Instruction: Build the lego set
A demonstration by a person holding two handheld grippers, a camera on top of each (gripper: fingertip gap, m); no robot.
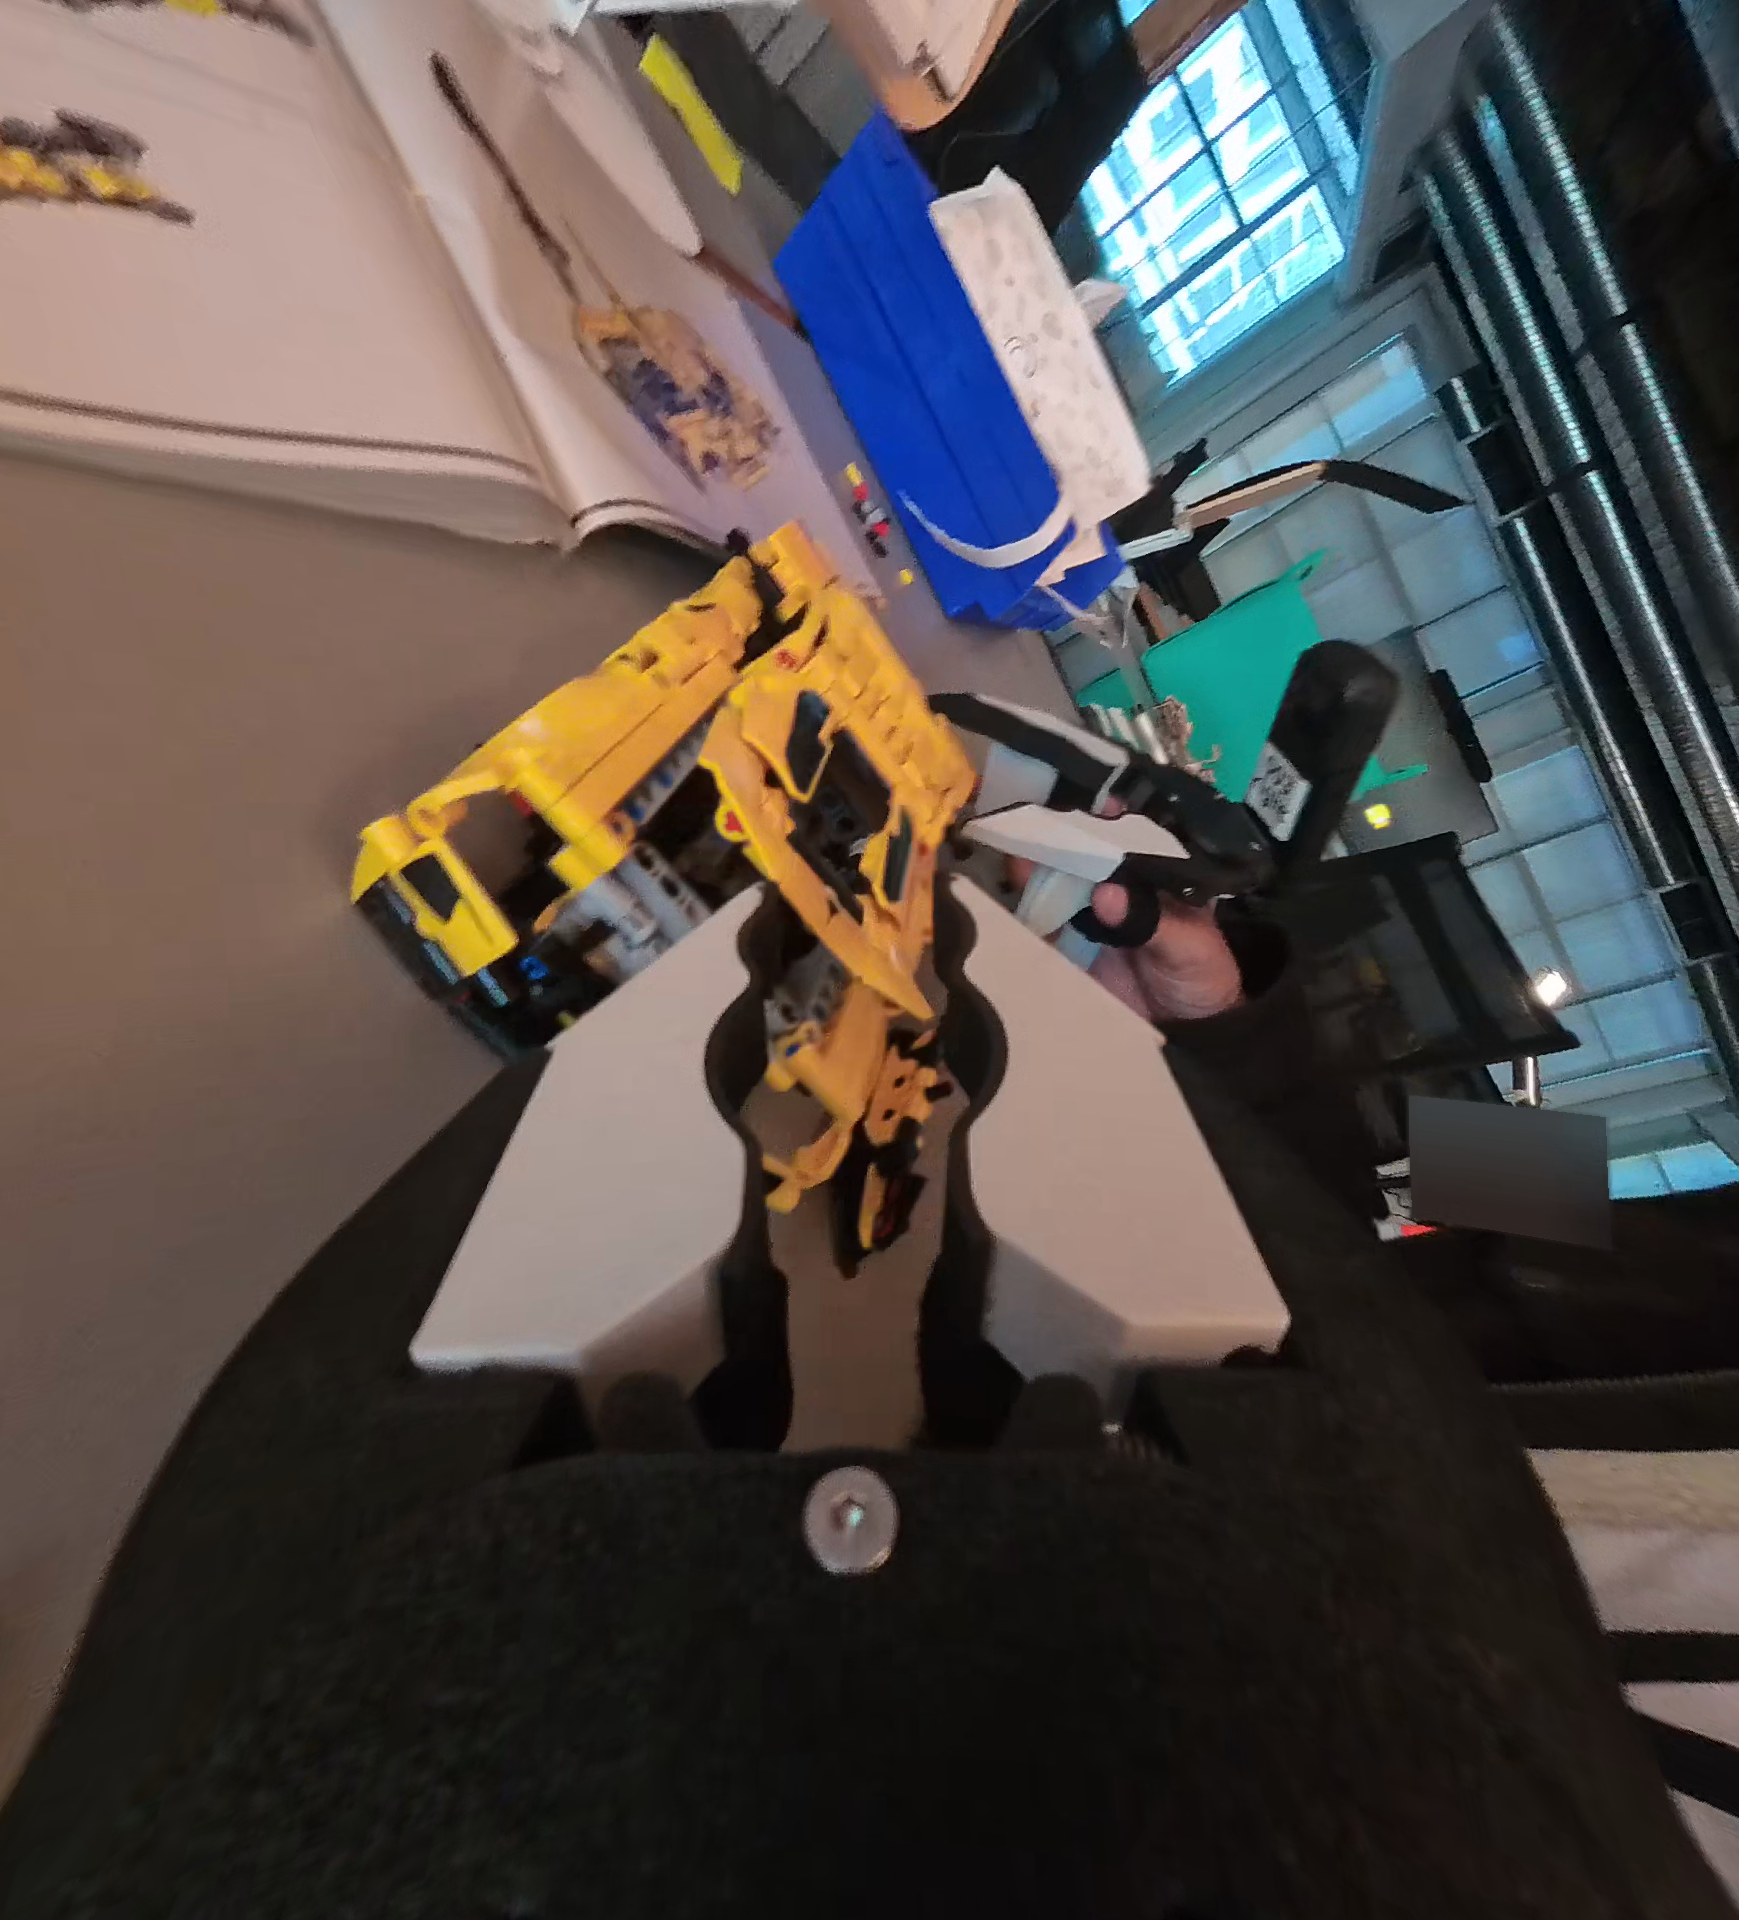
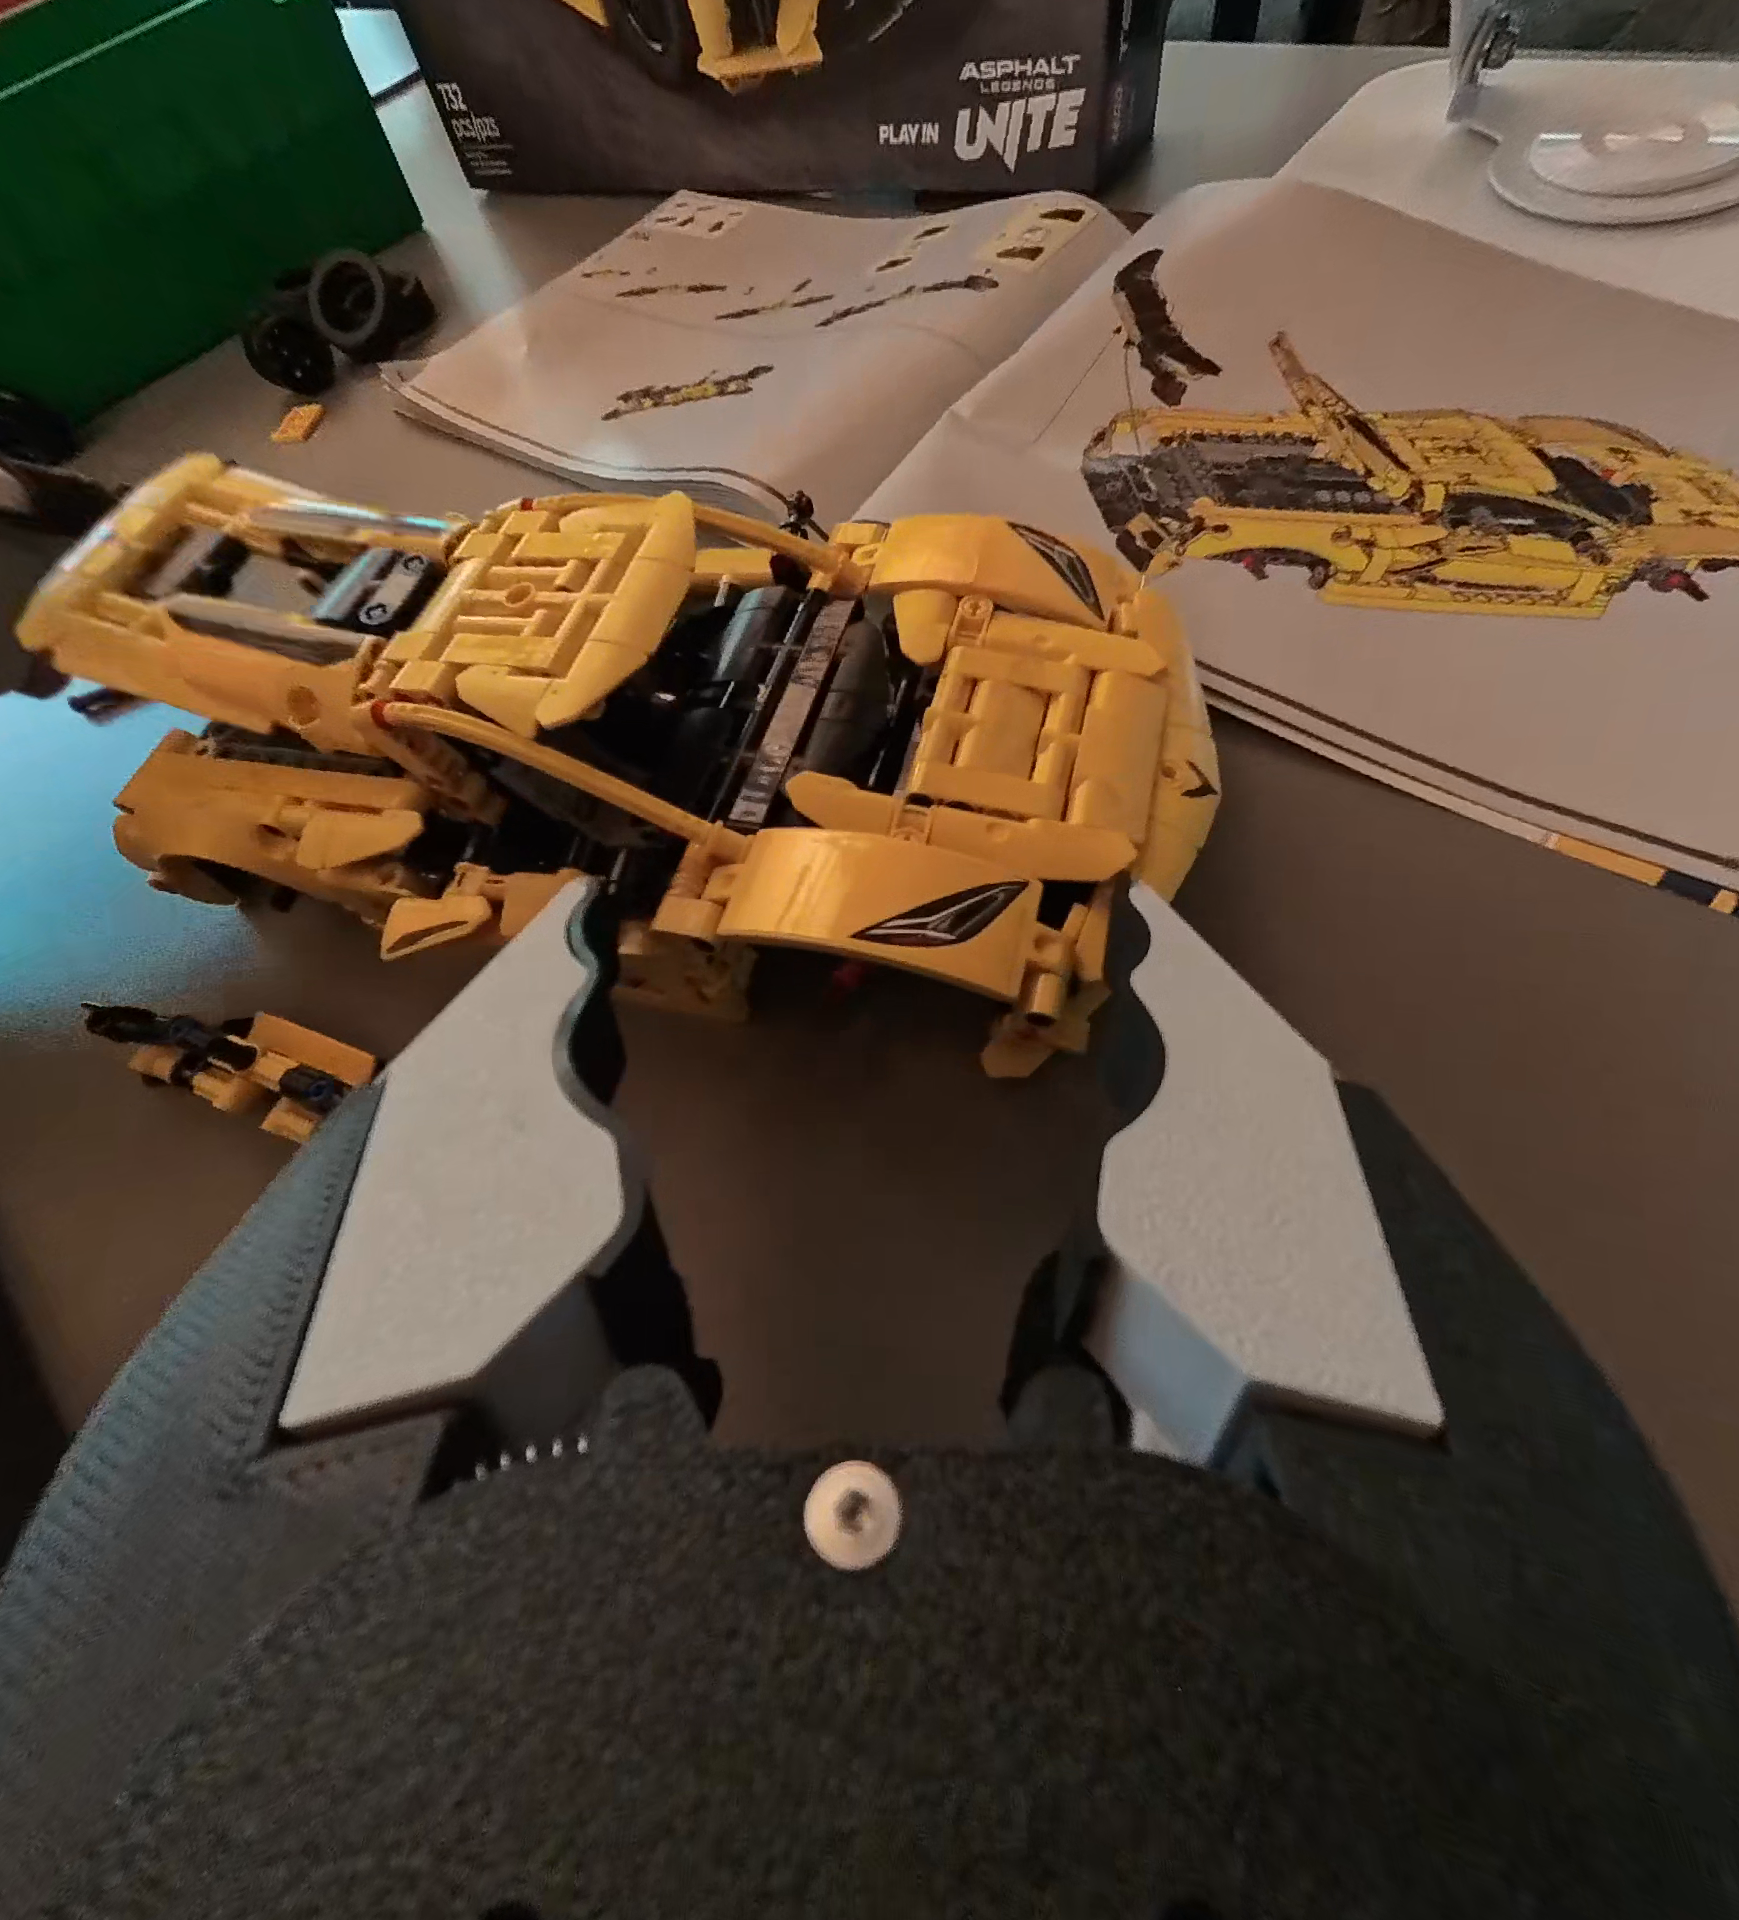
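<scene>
Left gripper (image 1: 854, 1049) tilted, clamped on yellow panel (image 1: 844, 1081).

held the left gripper (image 1: 854, 894) tipped over on its side. kept its two fingers close together, pinched on a yellow lego piece (image 1: 844, 1101) from both sides. held the right gripper (image 2: 860, 904) level and pointed forward and down, with its two fingers spread wide apart and nothing squeezed between them. seen from the left wrist view, gripped the right gripper's handle with a hand (image 1: 1166, 966), a finger curled through a black ring.
</scene>
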